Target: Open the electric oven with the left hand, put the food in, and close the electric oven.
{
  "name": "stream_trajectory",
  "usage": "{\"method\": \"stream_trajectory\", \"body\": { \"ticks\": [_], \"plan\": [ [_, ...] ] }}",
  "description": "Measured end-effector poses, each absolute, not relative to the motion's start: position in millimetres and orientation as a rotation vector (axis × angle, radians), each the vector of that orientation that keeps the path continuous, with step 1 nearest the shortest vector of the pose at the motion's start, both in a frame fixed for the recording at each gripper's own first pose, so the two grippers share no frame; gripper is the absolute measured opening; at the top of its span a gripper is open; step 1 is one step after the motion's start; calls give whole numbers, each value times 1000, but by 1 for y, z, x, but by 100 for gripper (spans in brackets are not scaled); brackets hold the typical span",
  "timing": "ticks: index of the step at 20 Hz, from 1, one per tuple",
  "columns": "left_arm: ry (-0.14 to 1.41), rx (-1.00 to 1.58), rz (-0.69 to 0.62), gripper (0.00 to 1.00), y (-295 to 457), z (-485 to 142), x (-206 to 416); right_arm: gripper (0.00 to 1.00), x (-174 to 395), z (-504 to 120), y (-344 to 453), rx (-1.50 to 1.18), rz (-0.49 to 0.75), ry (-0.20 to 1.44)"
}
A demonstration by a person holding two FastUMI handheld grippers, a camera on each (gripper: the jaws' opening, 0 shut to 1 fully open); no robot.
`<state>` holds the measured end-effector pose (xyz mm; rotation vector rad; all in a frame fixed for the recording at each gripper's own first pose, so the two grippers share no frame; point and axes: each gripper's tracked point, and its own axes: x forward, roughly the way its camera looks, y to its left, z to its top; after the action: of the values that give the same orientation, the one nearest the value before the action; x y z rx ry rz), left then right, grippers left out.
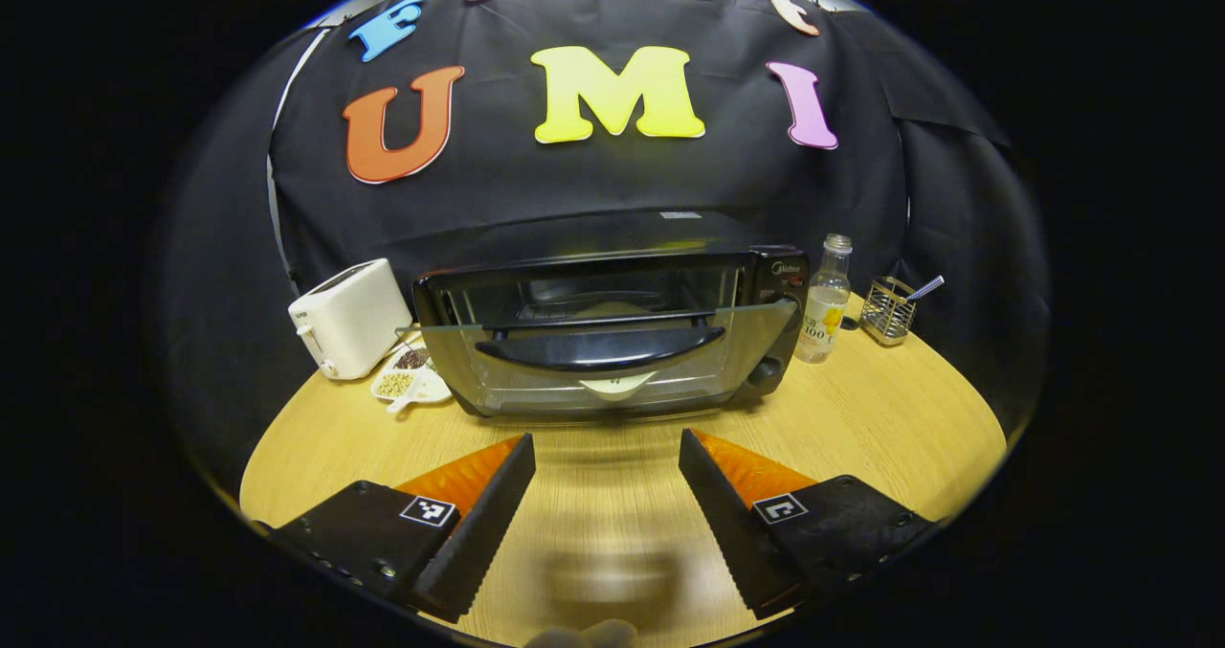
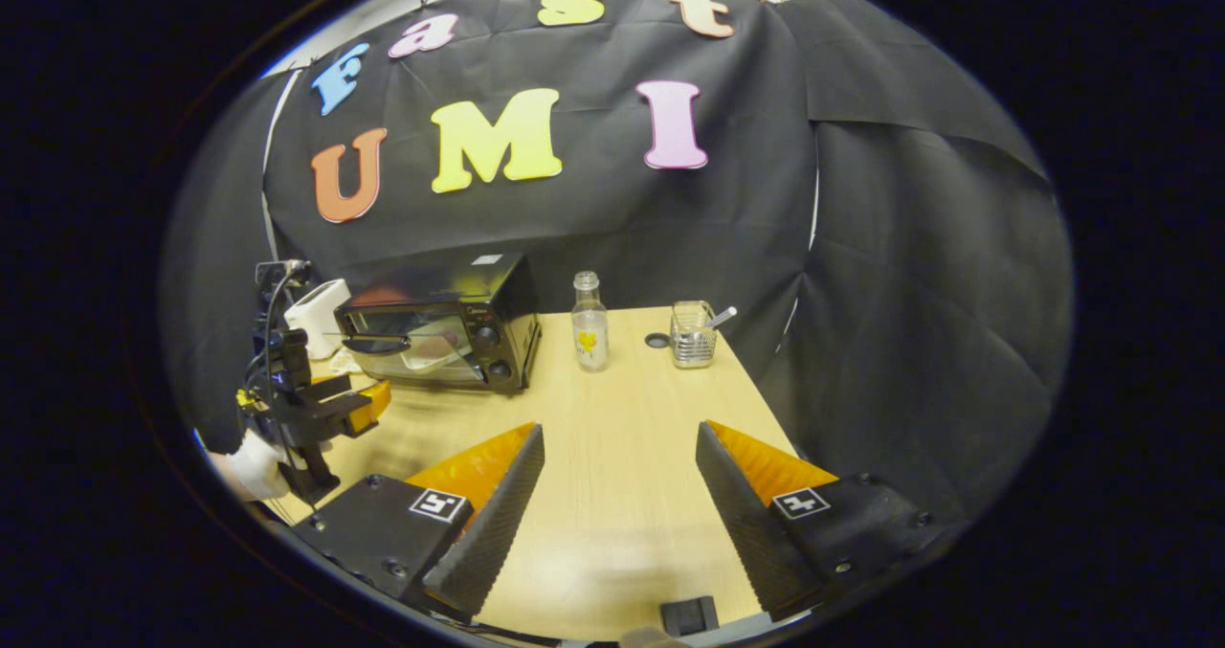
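- Wooden table [image 1: 861, 418] with a black electric oven [image 1: 612, 332] standing at the back of it, close to the black cloth wall.
- Its glass door [image 1: 612, 366] is tipped part way open, with the dark handle [image 1: 598, 346] across the front. Something pale sits inside, too blurry to name.
- Left of the oven stands a white toaster [image 1: 349, 318]. Just in front of it is a small white dish [image 1: 407, 380] with little tan and dark bits in its parts.
- Right of the oven stands a clear bottle [image 1: 825, 299] with a yellow label. I cannot tell what is in it.
- Farther right is a wire basket [image 1: 886, 311] with a spoon handle sticking out.
- Left gripper [image 1: 608, 461] hangs in front of the oven, apart from it, fingers spread wide with nothing between them.
- Right gripper [image 2: 620, 452] is over bare table, fingers wide apart too, holding nothing.
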<state>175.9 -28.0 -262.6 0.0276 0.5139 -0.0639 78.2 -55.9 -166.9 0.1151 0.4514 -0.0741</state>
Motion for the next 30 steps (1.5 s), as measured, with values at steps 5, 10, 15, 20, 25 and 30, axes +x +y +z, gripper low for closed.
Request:
{"method": "stream_trajectory", "body": {
  "ticks": [5,10,15,20,25,30],
  "plan": [
    [476,47,-53,96,-22,-245,205,96,73,-170,-61,117,-70,450],
    [447,26,-6,97,-11,-233,218,96,64,-164,-73,115,-65,445],
    [449,17,6,97,-12,-233,199,96,68,-162,-76,113,-36,435],
    [428,-15,42,97,-16,-207,166,96,74,-148,-66,91,45,405],
    [294,-53,38,97,-17,-120,118,96,69,-93,-56,98,82,286],
    [124,-41,-27,96,6,-25,51,100,28,-29,-35,110,25,146]
  ]
}}
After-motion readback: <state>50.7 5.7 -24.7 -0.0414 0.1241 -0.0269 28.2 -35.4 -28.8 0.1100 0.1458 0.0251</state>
